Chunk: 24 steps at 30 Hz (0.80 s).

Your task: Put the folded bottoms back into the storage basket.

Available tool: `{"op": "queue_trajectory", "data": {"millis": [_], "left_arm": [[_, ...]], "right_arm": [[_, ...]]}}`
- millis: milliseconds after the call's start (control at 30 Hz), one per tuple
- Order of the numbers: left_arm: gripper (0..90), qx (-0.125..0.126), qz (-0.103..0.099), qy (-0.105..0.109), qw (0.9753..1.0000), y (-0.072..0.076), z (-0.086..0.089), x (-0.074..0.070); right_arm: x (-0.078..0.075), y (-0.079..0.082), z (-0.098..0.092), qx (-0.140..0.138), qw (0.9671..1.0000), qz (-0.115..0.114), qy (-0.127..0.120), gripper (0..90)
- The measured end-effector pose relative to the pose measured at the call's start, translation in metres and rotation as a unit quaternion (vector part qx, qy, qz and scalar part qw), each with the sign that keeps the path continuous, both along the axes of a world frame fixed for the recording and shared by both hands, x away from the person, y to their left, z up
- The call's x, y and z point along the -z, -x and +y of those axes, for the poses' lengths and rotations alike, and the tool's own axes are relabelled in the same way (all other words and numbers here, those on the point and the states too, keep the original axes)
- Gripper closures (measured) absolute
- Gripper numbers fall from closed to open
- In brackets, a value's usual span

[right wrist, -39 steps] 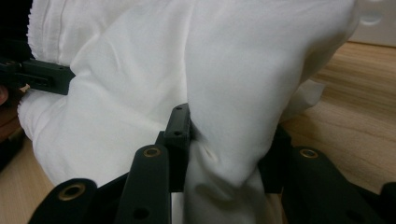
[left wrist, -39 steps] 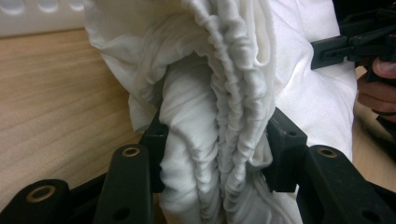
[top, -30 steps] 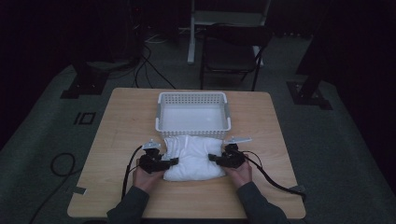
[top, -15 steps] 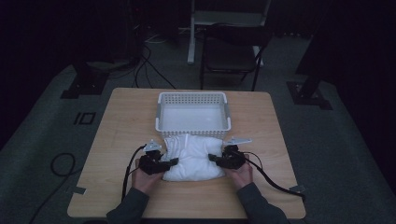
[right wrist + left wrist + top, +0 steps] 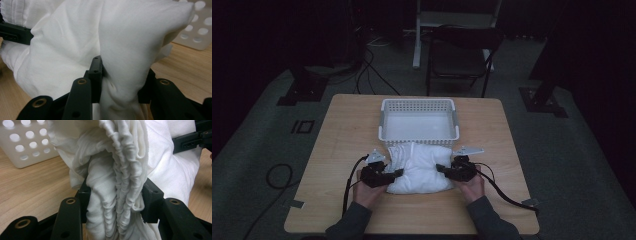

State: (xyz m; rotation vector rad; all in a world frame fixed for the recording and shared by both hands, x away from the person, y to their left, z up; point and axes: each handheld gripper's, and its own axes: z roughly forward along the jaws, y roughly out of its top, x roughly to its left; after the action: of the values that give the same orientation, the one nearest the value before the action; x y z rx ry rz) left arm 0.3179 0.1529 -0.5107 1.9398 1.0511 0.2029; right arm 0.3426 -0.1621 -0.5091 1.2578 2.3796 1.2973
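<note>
A bunched white cloth lies on the wooden table just in front of a white perforated basket. My left gripper is shut on the cloth's left edge; in the left gripper view the gathered, ribbed folds of the cloth are pinched between the two black jaws. My right gripper is shut on the cloth's right edge, and the right gripper view has smooth cloth squeezed between its jaws. The other gripper's black jaw shows beyond the cloth in each gripper view.
The basket holds nothing that I can see, and its holed wall stands close behind the cloth. A dark chair and floor cables lie beyond the table's far edge. Bare wood spreads left and right of the basket.
</note>
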Motion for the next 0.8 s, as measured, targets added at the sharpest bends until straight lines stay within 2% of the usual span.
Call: {"op": "queue_trajectory", "data": {"millis": [400, 800], "left_arm": [[54.0, -0.003, -0.012, 0.001, 0.9999, 0.004, 0.001, -0.009], [54.0, -0.003, -0.015, 0.003, 0.9999, 0.005, 0.002, -0.015]], "right_arm": [[-0.009, 0.003, 0.001, -0.002, 0.9999, -0.017, 0.001, 65.1], [-0.014, 0.004, 0.002, -0.002, 0.9998, -0.022, -0.001, 65.1]]}}
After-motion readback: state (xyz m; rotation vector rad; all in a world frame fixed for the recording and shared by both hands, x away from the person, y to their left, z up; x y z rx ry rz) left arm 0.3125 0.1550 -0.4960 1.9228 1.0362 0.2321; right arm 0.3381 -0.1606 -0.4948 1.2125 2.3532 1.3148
